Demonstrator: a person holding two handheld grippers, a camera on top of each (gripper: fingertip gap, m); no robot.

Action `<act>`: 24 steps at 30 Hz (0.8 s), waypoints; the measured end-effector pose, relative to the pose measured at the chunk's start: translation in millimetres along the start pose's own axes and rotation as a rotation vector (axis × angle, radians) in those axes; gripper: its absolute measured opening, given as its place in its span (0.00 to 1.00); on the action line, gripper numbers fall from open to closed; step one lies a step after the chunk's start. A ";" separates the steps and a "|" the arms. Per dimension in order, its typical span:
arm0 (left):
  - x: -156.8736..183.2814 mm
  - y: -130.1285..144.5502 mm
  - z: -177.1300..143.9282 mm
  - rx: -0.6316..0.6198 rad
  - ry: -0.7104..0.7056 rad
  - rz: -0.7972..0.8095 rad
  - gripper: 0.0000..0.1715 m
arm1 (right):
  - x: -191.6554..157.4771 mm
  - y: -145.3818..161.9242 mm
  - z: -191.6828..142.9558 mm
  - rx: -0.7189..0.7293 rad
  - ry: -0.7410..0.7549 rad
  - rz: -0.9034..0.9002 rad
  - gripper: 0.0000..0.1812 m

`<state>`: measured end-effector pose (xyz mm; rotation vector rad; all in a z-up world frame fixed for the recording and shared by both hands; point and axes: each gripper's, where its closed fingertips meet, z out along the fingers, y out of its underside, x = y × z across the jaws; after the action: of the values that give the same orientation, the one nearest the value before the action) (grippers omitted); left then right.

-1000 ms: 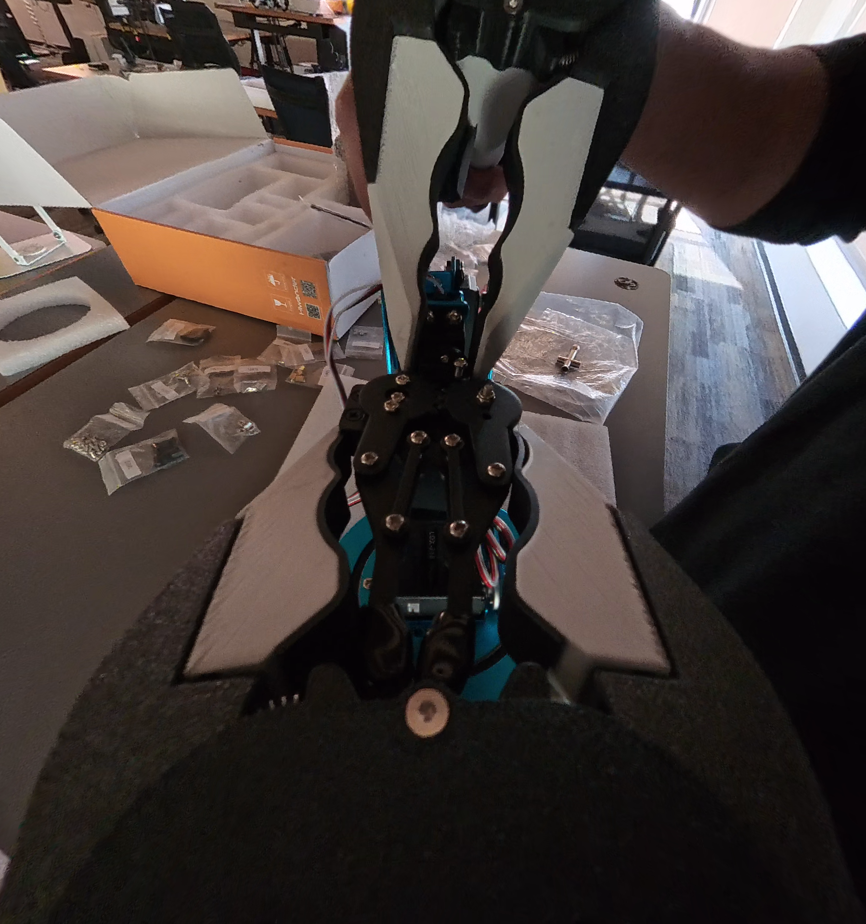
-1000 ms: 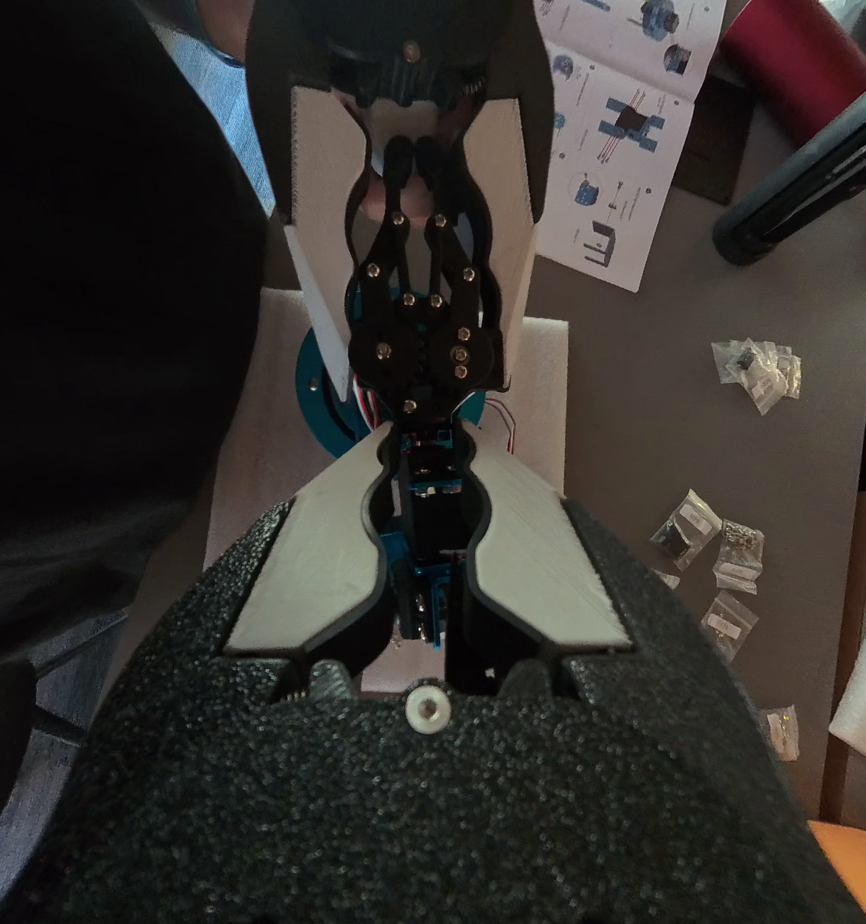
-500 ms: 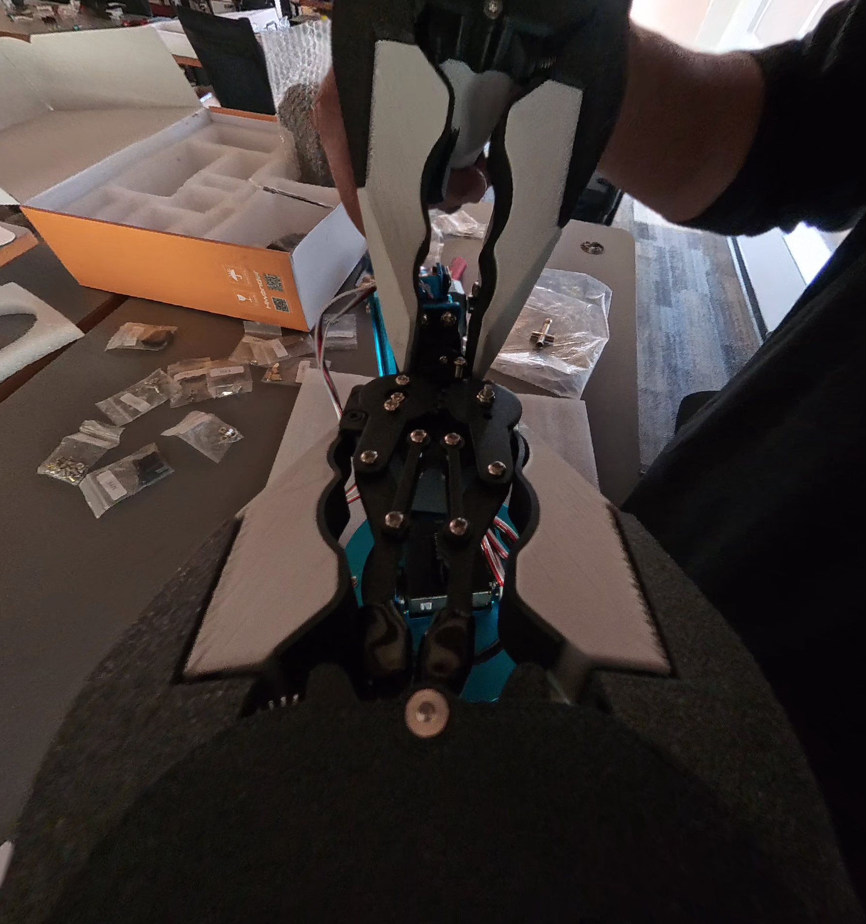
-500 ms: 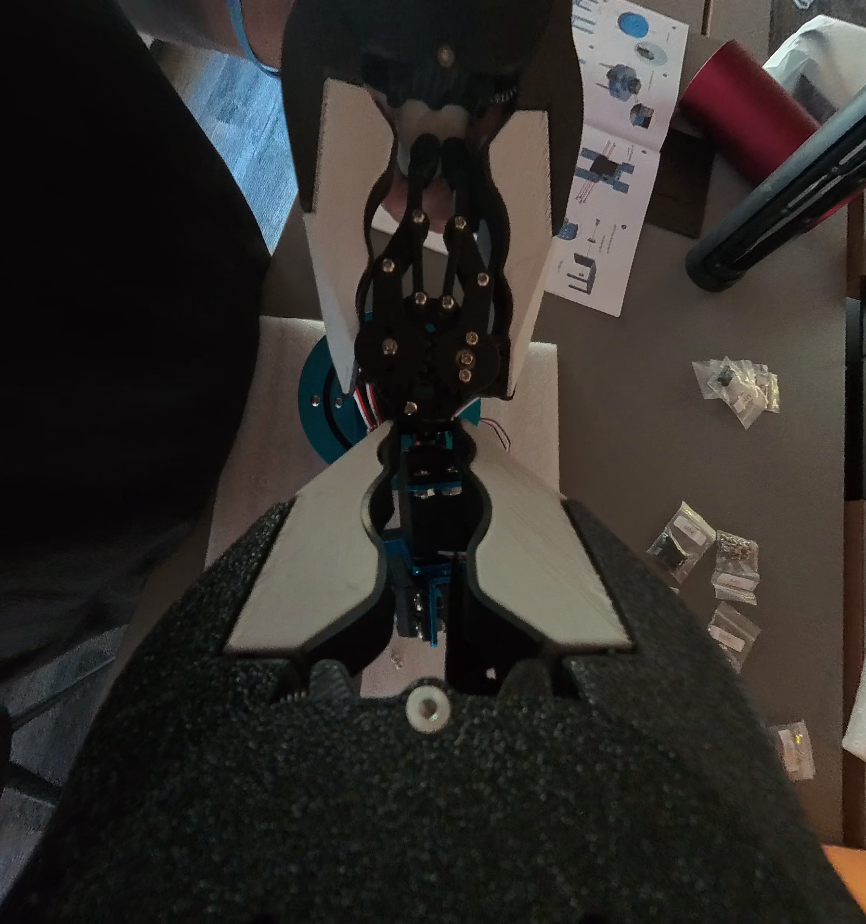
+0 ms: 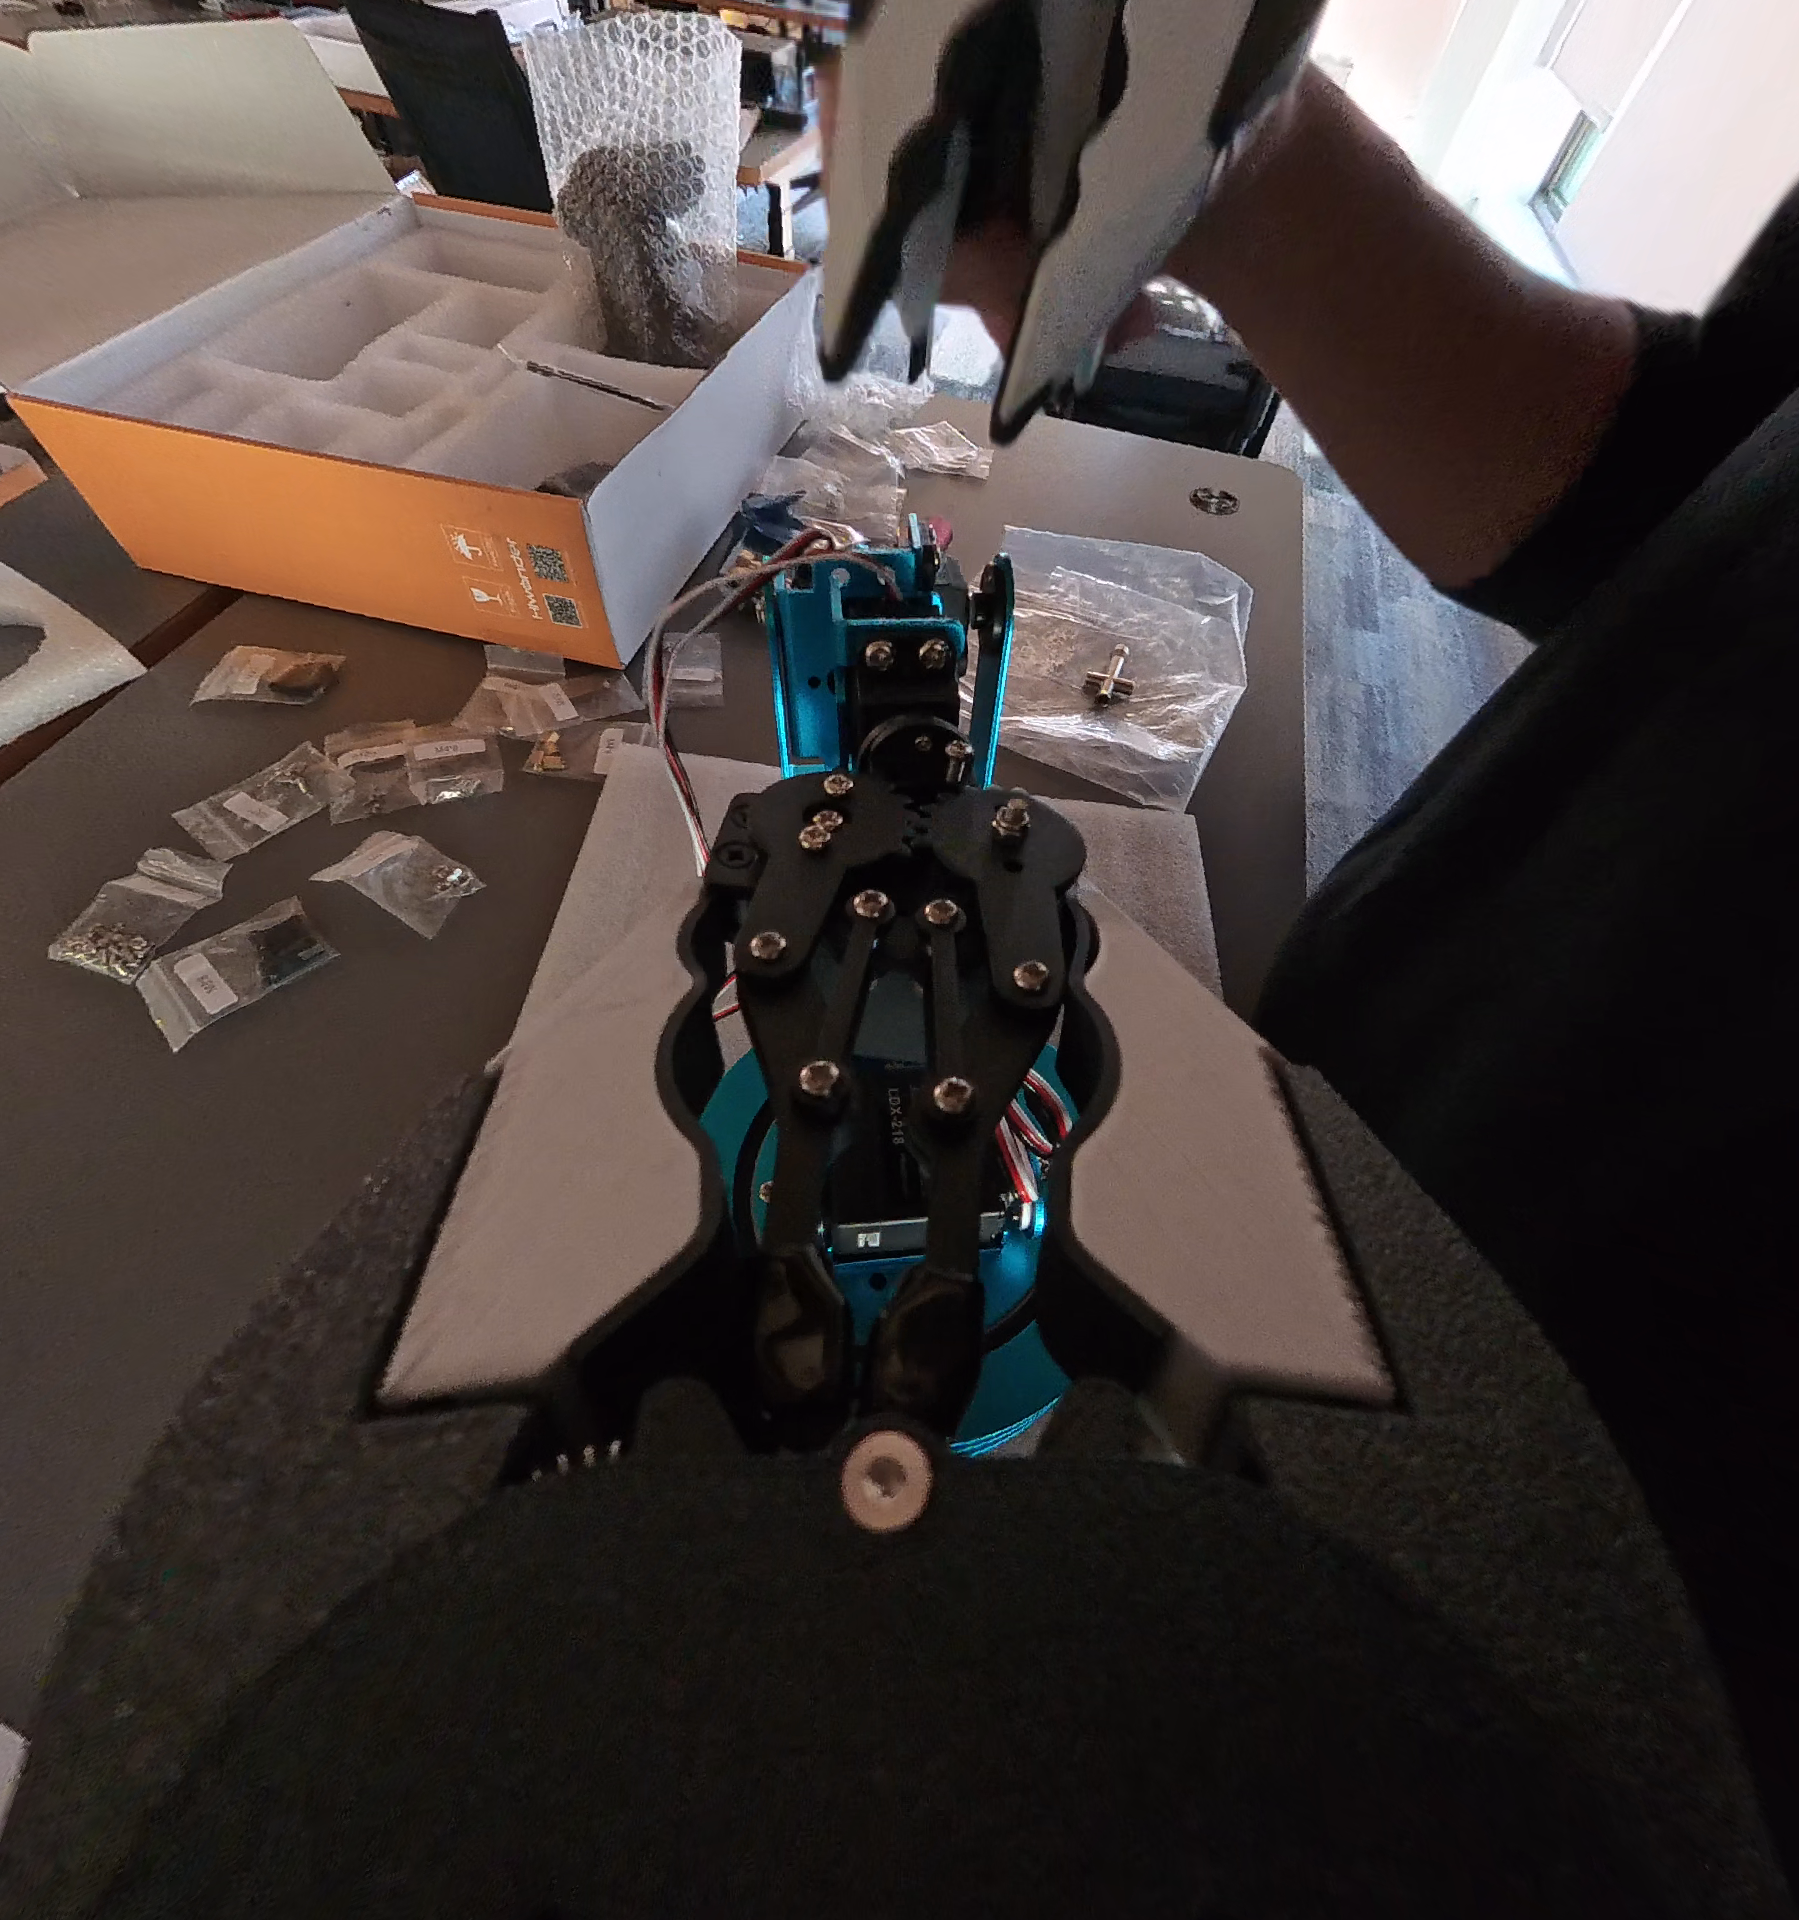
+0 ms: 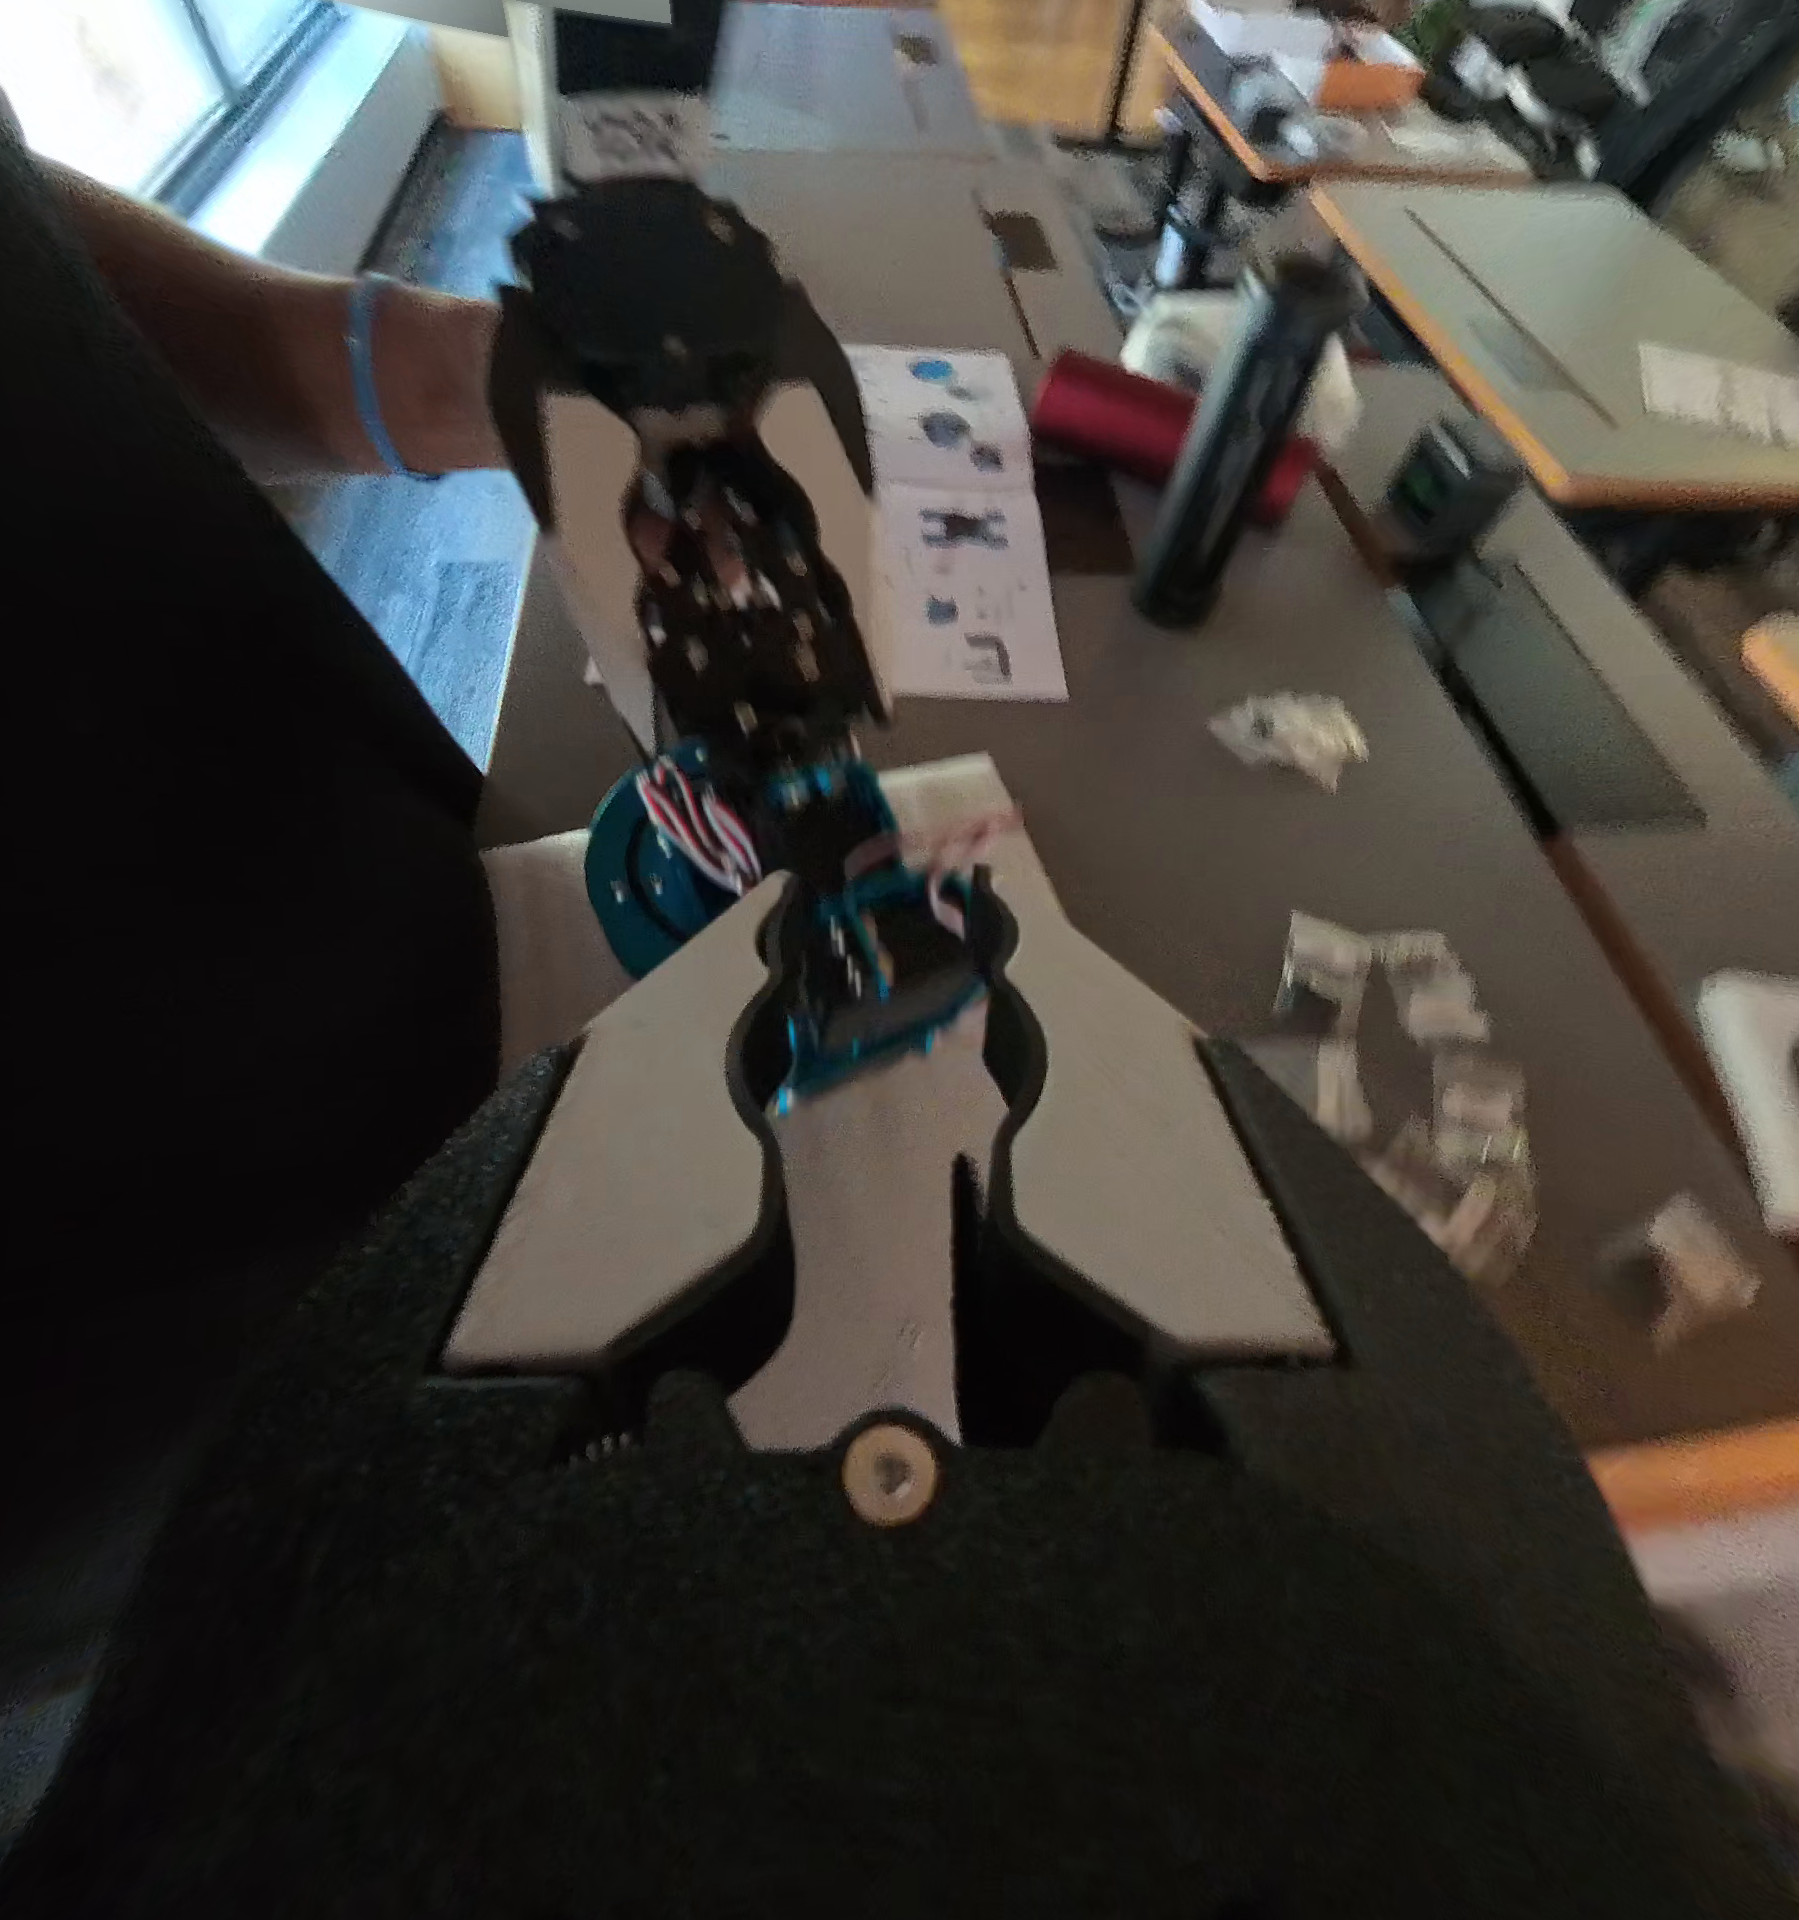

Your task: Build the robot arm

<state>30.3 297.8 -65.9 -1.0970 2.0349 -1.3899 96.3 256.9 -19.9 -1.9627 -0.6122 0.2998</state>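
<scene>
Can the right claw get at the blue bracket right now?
Probably yes: the right claw hangs open above the bracket, nothing between; the left claw grips only the black linkage lower down.

The left gripper (image 5: 890, 831) is clamped on the sides of a black claw (image 5: 890, 987), the linkage-and-screw head of a small robot arm kit. The claw lies tipped toward the camera, over the kit's round blue base (image 5: 1009, 1392). Behind it a blue metal bracket (image 5: 807, 665) stands upright, with red, white and black wires (image 5: 682, 665) looping off its left side. The kit sits on a white foam pad (image 5: 614, 883). The right gripper (image 5: 921, 390) hangs above the bracket, blurred, fingers parted around nothing.
</scene>
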 end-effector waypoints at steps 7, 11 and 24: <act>-1.5 3.9 5.0 -0.001 -0.050 -0.003 0.37 | -47.4 143.2 29.4 -0.310 0.006 0.348 0.16; -1.1 9.9 5.4 0.002 -0.073 -0.013 0.37 | -65.3 171.5 53.0 -0.373 0.048 0.381 0.14; 0.5 10.8 5.1 0.031 -0.137 0.006 0.37 | -61.7 183.6 67.7 -0.365 0.276 0.441 0.05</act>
<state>29.9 296.5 -77.8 -1.1397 1.9120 -1.3022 66.1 209.9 -217.2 -2.4336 -0.0472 0.1873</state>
